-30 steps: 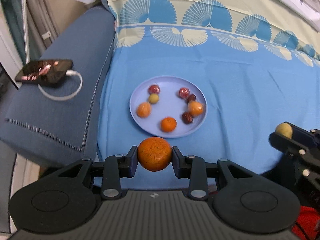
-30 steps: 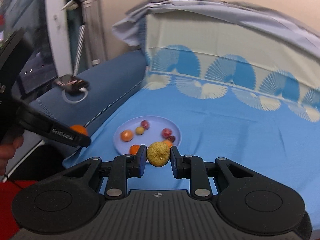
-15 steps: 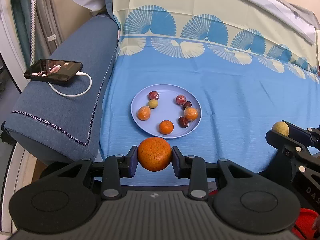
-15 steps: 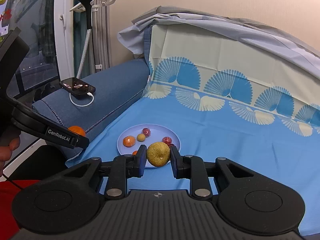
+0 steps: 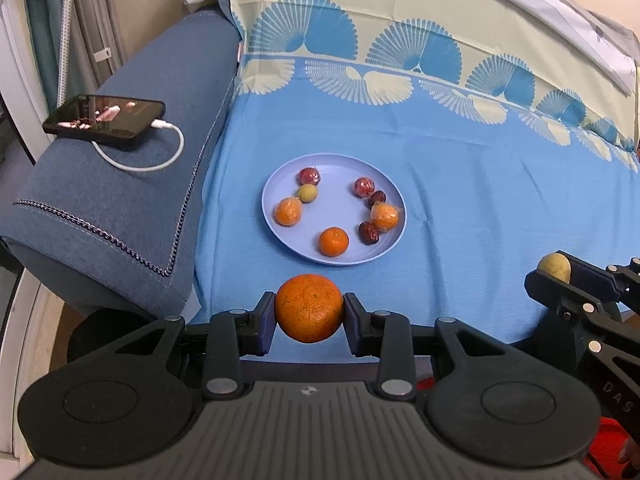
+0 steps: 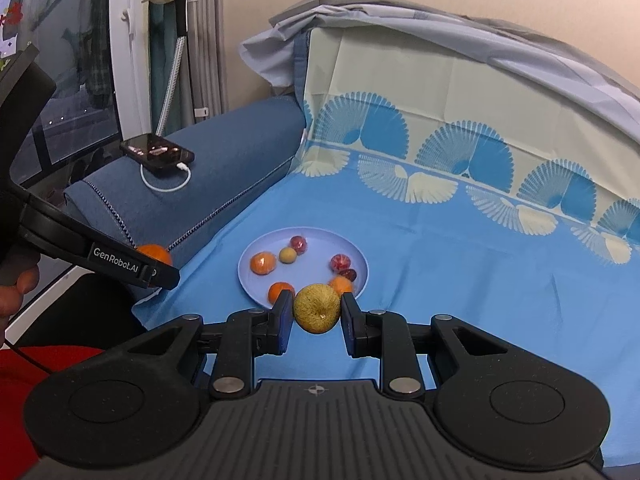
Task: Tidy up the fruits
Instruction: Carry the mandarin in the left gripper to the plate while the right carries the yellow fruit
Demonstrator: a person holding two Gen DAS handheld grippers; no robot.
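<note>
Your left gripper [image 5: 309, 316] clamps a dimpled orange [image 5: 309, 307] and your right gripper [image 6: 316, 318] a rough yellow-green fruit [image 6: 317, 308], both held off the blue cloth's [image 5: 480, 184] near edge. The round lilac plate [image 5: 336, 168] of eight small fruits lies ahead, open cloth to its right. Only the right view shows the window [image 6: 76, 80] beyond the phone [image 6: 157, 152] on the denim armrest [image 6: 224, 176].

A blue patterned bed sheet [image 5: 460, 184] covers the bed. Centre frame, a lilac plate [image 5: 336, 166] lies directly on it. At left, a phone [image 5: 105, 120] with a white cable [image 5: 148, 164] rests on the dark-blue armrest [image 5: 132, 200].
</note>
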